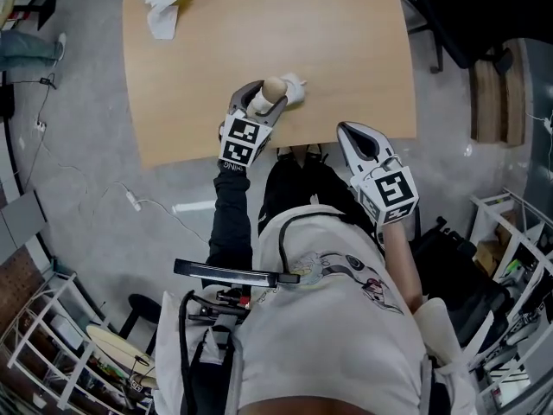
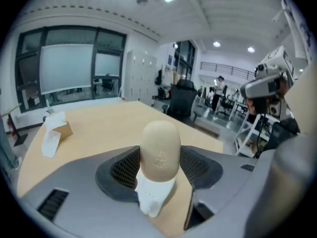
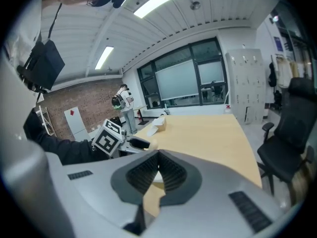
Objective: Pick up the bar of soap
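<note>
A beige oval bar of soap stands upright between the fingers of my left gripper, which is shut on it above the near edge of the tan table. In the left gripper view the soap fills the gap between the ribbed pads. A white piece, maybe a soap dish, lies on the table just below it. My right gripper hovers at the table's front right edge, shut and holding nothing. Its view shows the left gripper to the left.
A tissue box with crumpled white paper sits at the table's far left corner. A black office chair stands beyond the right side. Wire shelves and floor cables flank the person.
</note>
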Tool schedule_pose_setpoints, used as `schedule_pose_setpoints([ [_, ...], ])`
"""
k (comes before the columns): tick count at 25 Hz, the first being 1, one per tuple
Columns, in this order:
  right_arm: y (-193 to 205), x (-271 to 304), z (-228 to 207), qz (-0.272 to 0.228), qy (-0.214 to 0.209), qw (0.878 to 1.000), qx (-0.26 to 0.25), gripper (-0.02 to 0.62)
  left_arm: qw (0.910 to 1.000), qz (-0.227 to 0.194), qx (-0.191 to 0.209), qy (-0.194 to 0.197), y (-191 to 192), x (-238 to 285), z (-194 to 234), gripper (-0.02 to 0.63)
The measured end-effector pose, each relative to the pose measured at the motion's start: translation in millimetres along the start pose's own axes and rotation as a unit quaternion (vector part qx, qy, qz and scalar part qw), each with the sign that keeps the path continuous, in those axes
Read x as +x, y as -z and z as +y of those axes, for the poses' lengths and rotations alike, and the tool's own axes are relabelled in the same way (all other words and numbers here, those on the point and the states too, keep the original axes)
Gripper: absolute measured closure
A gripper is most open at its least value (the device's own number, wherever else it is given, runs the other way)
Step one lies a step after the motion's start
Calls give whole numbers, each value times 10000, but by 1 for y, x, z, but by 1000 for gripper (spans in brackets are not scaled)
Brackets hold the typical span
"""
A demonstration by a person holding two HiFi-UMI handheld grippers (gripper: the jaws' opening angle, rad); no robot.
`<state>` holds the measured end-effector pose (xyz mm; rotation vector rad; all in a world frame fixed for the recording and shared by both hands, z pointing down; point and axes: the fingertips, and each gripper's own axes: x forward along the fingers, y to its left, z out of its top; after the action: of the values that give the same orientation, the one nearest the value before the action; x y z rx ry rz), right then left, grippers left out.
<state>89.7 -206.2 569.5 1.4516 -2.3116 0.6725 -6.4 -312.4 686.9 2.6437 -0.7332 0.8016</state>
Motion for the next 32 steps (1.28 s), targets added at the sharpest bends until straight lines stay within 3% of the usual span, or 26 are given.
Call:
schedule_pose_setpoints([
  [3, -11, -7, 3, -194, 25, 9998, -18, 592, 9974, -579, -368, -212, -33, -29, -4, 342],
  [9, -57, -14, 1, -936, 149, 9952, -230, 592, 9837, -1588, -429, -724, -102, -88, -10, 342],
  [16, -104, -25, 17, -1531, 14, 9869, -514, 591, 9630, -2404, -475, -1119, -155, -157, -25, 342],
  [25, -160, -36, 32, -2229, 129, 9711, -845, 592, 9354, -3064, -382, -1721, -192, -217, -21, 342],
  [32, -177, -42, 29, -2529, 352, 9629, -870, 592, 9286, -3220, -314, -1814, -201, -227, -23, 342],
])
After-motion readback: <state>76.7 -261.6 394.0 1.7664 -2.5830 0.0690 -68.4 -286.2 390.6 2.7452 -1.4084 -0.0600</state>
